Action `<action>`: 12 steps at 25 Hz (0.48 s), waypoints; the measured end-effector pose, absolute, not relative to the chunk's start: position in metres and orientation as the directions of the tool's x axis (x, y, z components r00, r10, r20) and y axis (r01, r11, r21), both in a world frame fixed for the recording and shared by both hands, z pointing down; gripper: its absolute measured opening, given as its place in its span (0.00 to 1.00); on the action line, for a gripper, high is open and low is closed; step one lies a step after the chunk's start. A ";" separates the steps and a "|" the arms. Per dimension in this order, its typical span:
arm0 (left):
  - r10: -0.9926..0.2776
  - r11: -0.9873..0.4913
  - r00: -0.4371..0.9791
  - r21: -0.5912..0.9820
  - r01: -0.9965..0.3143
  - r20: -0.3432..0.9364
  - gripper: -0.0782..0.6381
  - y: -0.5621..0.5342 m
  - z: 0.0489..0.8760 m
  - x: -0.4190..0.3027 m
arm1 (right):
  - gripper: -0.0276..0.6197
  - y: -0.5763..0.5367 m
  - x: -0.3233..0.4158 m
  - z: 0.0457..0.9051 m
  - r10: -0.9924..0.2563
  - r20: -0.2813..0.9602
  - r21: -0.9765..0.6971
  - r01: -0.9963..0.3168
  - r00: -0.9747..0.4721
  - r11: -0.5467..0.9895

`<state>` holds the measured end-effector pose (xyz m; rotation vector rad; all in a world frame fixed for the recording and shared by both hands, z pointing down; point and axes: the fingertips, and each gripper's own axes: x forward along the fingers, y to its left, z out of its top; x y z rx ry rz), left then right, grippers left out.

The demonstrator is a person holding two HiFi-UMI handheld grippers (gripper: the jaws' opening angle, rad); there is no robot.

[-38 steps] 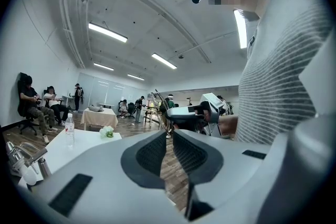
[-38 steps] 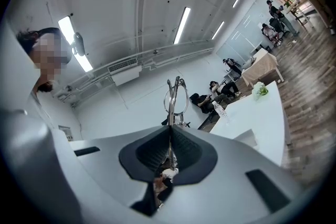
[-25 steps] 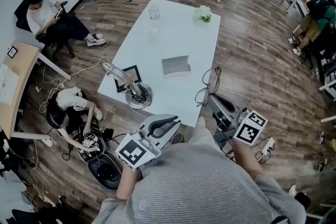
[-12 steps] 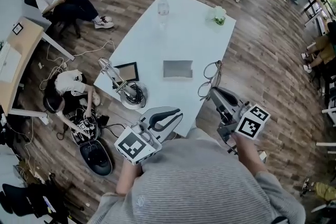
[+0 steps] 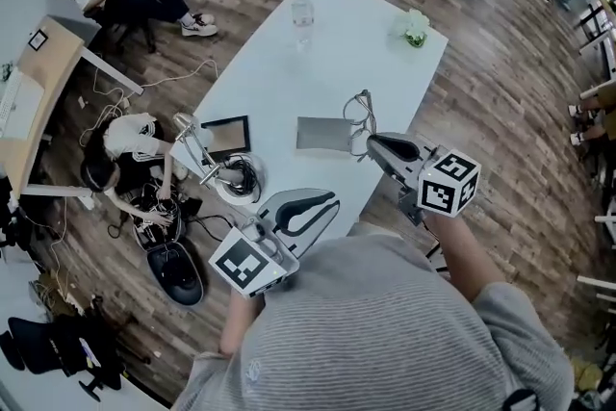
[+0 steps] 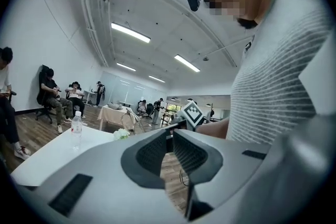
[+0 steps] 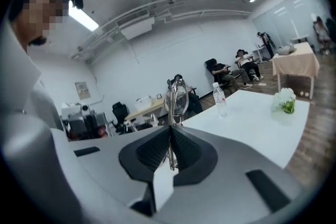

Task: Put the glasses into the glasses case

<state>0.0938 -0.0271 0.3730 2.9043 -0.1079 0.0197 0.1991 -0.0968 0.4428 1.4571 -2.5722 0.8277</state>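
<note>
The glasses point(image 5: 360, 114) hang over the white table point(image 5: 289, 72), beside the right end of the open grey glasses case point(image 5: 320, 133). My right gripper point(image 5: 372, 142) is shut on them. In the right gripper view a thin temple arm is pinched between the pads and a lens point(image 7: 177, 98) stands up past the right gripper point(image 7: 170, 131). My left gripper point(image 5: 330, 200) hovers at the table's near edge, below the case. In its own view the left gripper point(image 6: 169, 136) is shut with nothing between the jaws.
A water bottle point(image 5: 302, 14) and a small potted plant point(image 5: 415, 27) stand at the table's far end. A black-framed tablet point(image 5: 225, 137) and a lamp-like stand with coiled cable point(image 5: 223, 173) sit at the near left. A person crouches among cables on the floor point(image 5: 125, 159).
My right gripper has carried the glasses from off the table's right edge to over the table beside the case. The whole view has shifted closer to the table; the left gripper stayed by the near edge.
</note>
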 end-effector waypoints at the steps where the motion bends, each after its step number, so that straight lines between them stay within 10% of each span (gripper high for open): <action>1: -0.085 -0.968 0.996 0.233 -0.090 0.033 0.18 -0.032 0.374 0.093 | 0.08 -0.105 0.199 0.453 -0.750 0.357 -0.375 -0.820 -0.557 0.431; 12: -0.262 -0.927 0.963 0.258 -0.271 0.069 0.18 -0.051 0.383 0.068 | 0.08 -0.153 0.178 0.560 -0.425 0.710 -0.166 -0.720 -0.561 0.674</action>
